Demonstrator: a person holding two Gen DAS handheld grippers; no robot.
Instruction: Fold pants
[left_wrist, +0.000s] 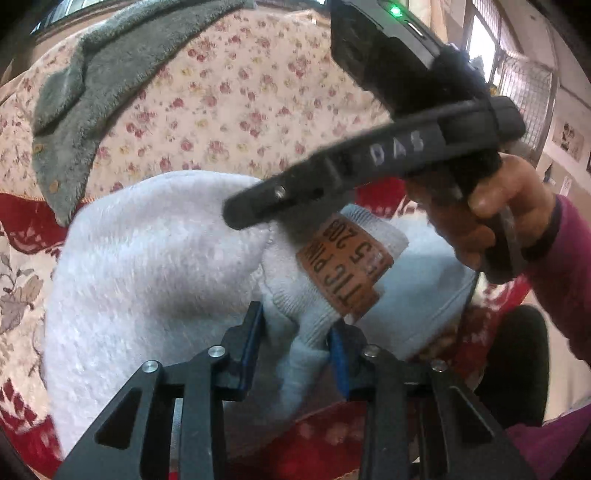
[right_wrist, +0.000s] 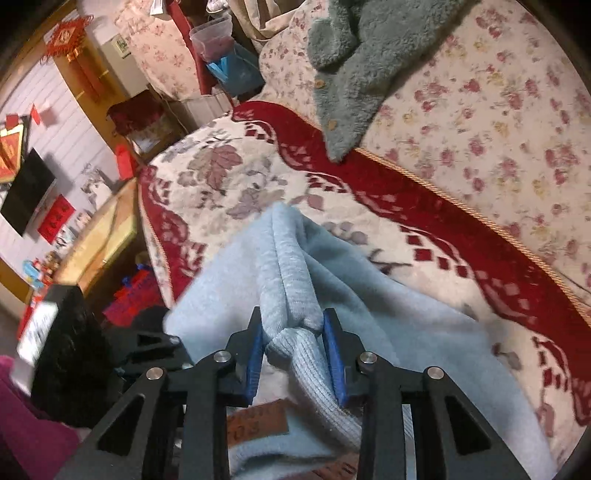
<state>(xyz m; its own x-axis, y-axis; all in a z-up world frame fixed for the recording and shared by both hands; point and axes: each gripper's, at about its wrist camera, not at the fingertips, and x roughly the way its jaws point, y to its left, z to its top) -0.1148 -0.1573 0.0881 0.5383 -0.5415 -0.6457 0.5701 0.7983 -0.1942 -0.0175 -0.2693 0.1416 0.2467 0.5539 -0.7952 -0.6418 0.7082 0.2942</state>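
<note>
Gripping the light blue pants (left_wrist: 155, 258) at the ribbed waistband, left gripper (left_wrist: 295, 332) pinches fabric between its blue pads — brown patch (left_wrist: 341, 269) just ahead. Right gripper (right_wrist: 293, 339) likewise clamps ribbed waistband — pants drape forward over the red floral blanket (right_wrist: 388, 192).

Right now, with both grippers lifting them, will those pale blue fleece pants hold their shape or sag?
The pale blue fleece pants will probably sag: the cloth already drapes in soft folds below the right gripper. The ribbed waistband in the left gripper bunches thickly, so slipping seems unlikely.
</note>
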